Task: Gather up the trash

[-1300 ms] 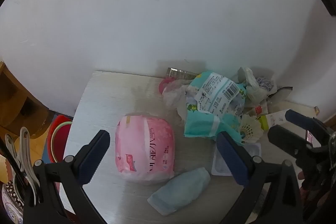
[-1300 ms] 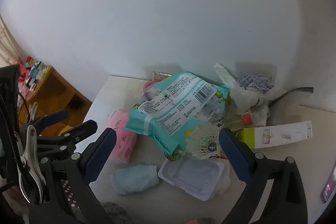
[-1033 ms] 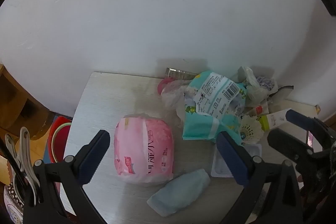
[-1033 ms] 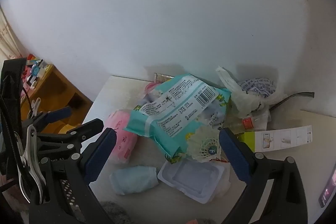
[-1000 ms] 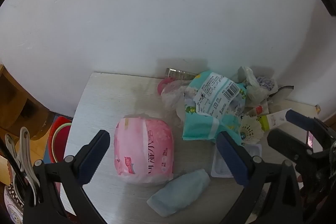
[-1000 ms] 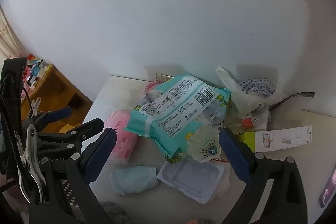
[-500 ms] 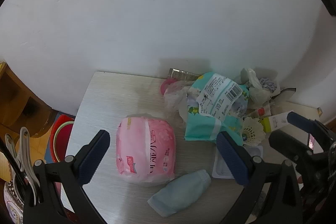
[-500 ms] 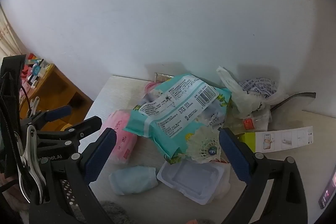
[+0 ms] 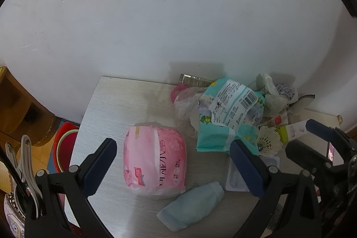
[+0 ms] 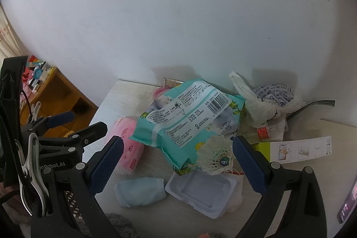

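Trash lies on a pale wooden table against a white wall. A pink soft pack lies between my open left gripper's fingers, lower than them. A light blue crumpled mask lies in front of it. A teal wet-wipe pack tops the pile, with a white net ball and a clear plastic tray below my open right gripper. A white plastic bag lies behind. Both grippers are empty and hover above the table.
A yellow-and-white box lies at the right. A wooden shelf stands left of the table, with a red basin on the floor. My left gripper shows in the right wrist view. A phone lies at the far right edge.
Both grippers have drifted slightly back and up from the pile. Nothing on the table has moved and both grippers stay open.
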